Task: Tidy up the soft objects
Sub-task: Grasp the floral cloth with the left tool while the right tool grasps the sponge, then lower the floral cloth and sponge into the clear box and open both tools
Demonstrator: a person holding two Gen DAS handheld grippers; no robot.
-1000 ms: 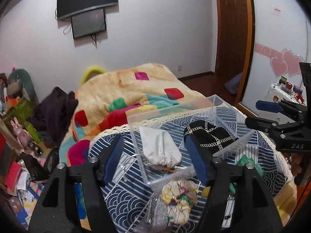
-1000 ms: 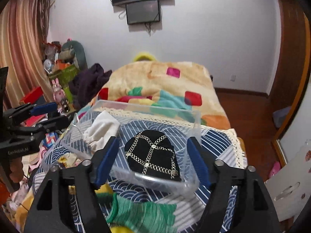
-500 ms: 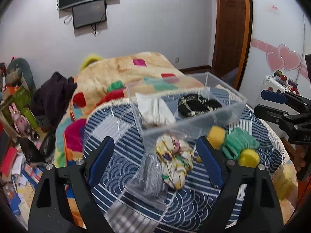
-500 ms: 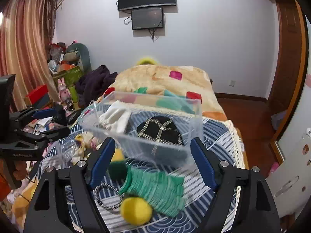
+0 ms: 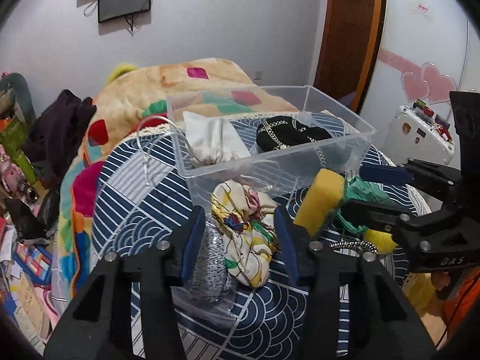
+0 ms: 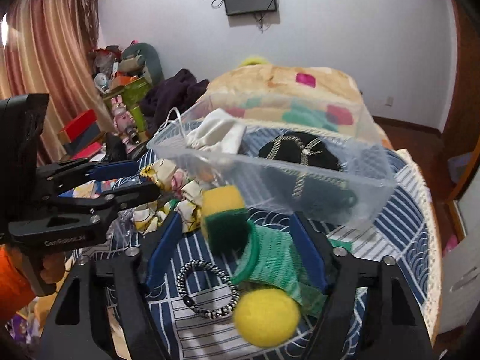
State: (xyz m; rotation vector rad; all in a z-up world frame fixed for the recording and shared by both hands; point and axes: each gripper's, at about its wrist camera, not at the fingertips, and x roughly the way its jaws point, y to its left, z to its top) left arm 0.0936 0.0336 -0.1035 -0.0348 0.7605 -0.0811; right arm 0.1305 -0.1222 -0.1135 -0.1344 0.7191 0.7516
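Note:
A clear plastic bin on the blue patterned table holds a white pouch and a black chained item. My left gripper is open, its fingers on either side of a floral cloth bundle in front of the bin. My right gripper is open, straddling a yellow-green sponge and a green knitted piece. A yellow ball and a black-white hair tie lie near it.
A grey speckled item in a clear bag lies left of the floral bundle. A bed with a colourful blanket stands behind the table. Clutter fills the floor at left. A white suitcase stands at right.
Both grippers have pulled back from the bin and dropped lower. The left now brackets the floral bundle; the right now brackets the sponge and green knit.

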